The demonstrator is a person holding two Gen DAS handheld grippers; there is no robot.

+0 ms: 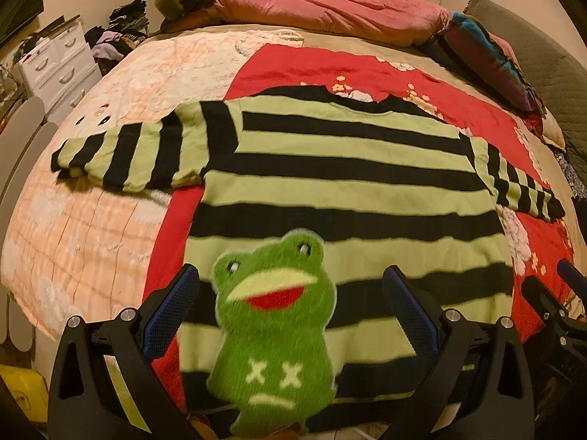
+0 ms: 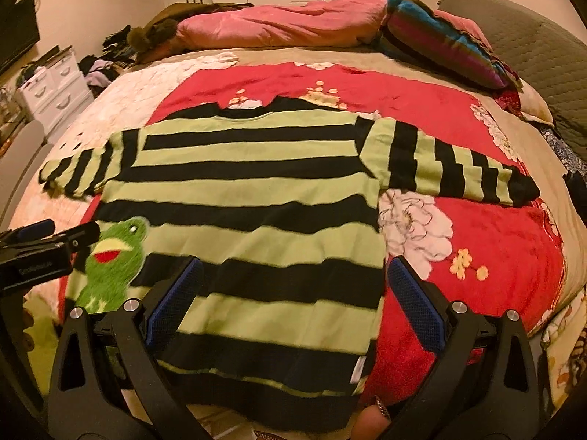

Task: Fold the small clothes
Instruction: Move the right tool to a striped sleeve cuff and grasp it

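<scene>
A small green-and-black striped sweater (image 1: 341, 187) lies flat on the bed with both sleeves spread out; it also shows in the right wrist view (image 2: 253, 187). A fuzzy green frog patch (image 1: 275, 330) sits near its hem, seen too in the right wrist view (image 2: 110, 264). My left gripper (image 1: 290, 304) is open, its jaws either side of the frog above the hem's left part. My right gripper (image 2: 293, 293) is open above the hem's right part. The left gripper shows at the left edge of the right wrist view (image 2: 55, 234).
The sweater lies on a red flowered blanket (image 2: 477, 242) over a pink quilt (image 1: 91, 220). A pink duvet (image 1: 330, 11) and striped pillow (image 2: 440, 44) lie at the far end. A white drawer unit (image 1: 58, 62) and a clothes pile (image 1: 117, 33) stand left of the bed.
</scene>
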